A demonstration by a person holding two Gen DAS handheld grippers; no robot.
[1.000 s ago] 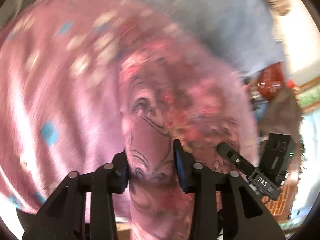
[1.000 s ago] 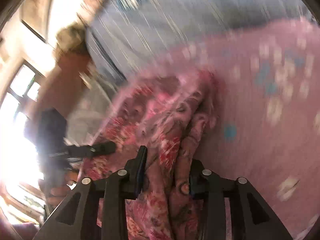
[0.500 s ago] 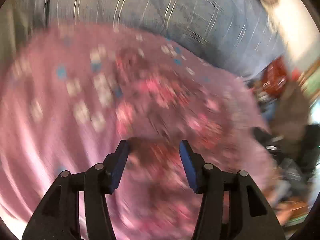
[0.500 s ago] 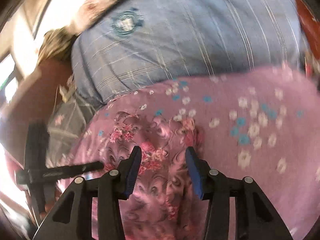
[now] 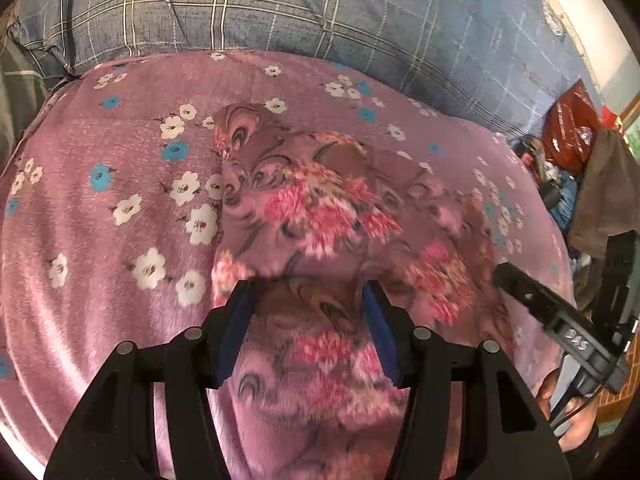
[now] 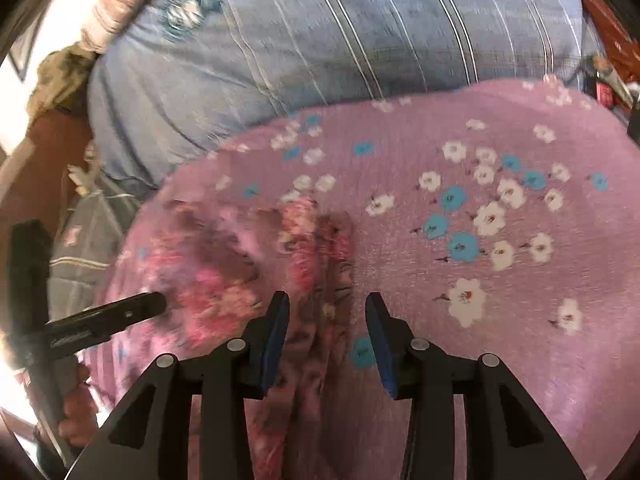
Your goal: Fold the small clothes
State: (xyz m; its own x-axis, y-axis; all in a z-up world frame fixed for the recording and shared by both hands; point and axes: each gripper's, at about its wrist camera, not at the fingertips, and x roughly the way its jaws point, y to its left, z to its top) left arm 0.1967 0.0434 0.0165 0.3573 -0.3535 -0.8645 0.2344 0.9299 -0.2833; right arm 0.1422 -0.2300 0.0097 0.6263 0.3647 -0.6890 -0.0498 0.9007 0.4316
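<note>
Pink floral garment [image 5: 320,216] lies bunched on the lilac flowered blanket [image 5: 120,240] in my left wrist view. My left claw [image 5: 308,300] stands released; its jaws have just been opening, fabric under them but untouched by the pads. The garment's near end is cut off below. From the right wrist view, my right claw [image 6: 326,316] is released too, over the garment's blurred edge [image 6: 304,240]. Behind, a blue checked pillow [image 6: 320,40] smears.
</note>
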